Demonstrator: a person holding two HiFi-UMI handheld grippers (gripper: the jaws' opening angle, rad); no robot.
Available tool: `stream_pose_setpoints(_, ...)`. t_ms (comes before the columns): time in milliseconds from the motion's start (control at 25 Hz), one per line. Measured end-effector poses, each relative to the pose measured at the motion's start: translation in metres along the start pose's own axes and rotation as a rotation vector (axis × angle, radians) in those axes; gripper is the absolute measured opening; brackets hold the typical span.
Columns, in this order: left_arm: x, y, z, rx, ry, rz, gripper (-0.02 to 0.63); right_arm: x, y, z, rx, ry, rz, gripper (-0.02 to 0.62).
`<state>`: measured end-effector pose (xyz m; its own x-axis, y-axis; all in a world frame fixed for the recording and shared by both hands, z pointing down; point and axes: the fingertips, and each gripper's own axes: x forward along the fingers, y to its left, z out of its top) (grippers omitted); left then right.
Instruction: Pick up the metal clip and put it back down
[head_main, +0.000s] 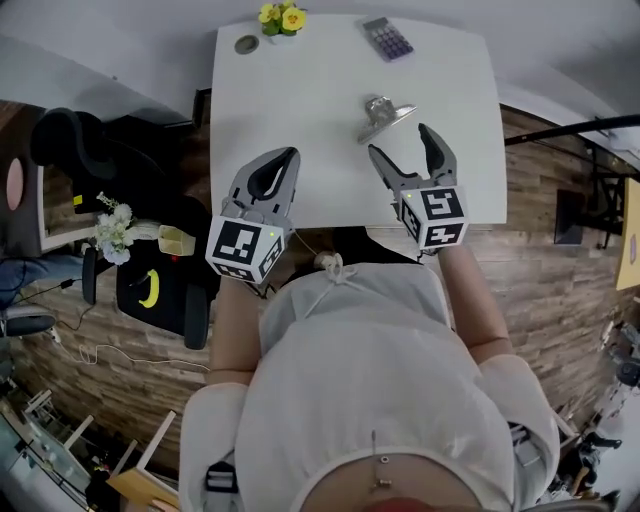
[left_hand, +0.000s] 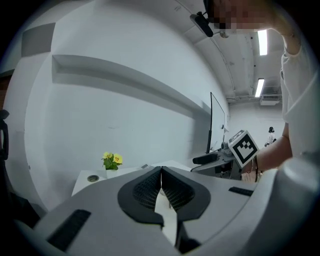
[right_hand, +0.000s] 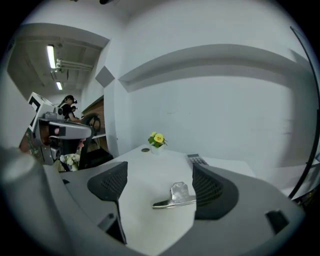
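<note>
The metal clip (head_main: 383, 117) lies on the white table (head_main: 300, 110), right of centre. In the right gripper view the clip (right_hand: 176, 196) rests on the tabletop between and just beyond the two jaws. My right gripper (head_main: 408, 150) is open, hovering a short way in front of the clip and not touching it. My left gripper (head_main: 281, 167) hangs over the table's near edge at the left, its jaws closed together with nothing between them; the left gripper view shows its pads (left_hand: 150, 190) meeting.
A small pot of yellow flowers (head_main: 281, 18) and a round disc (head_main: 246, 43) sit at the table's far edge, with a calculator (head_main: 387, 38) to the right. A black chair (head_main: 70, 145) and clutter stand left of the table.
</note>
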<state>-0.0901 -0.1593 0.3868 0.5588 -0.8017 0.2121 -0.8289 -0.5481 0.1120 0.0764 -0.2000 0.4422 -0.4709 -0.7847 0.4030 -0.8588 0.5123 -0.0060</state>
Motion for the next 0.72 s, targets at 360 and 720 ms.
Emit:
stream_pose_setpoints(360, 0.071, 0.031, -0.021, -0.064, 0.016, 0.029, 0.018, 0.088, -0.036, -0.059, -0.035, 0.233, 0.114, 0.4)
stream_pose_setpoints(720, 0.108, 0.054, -0.043, -0.092, 0.049, 0.067, 0.018, 0.145, -0.057, -0.111, -0.028, 0.428, 0.157, 0.393)
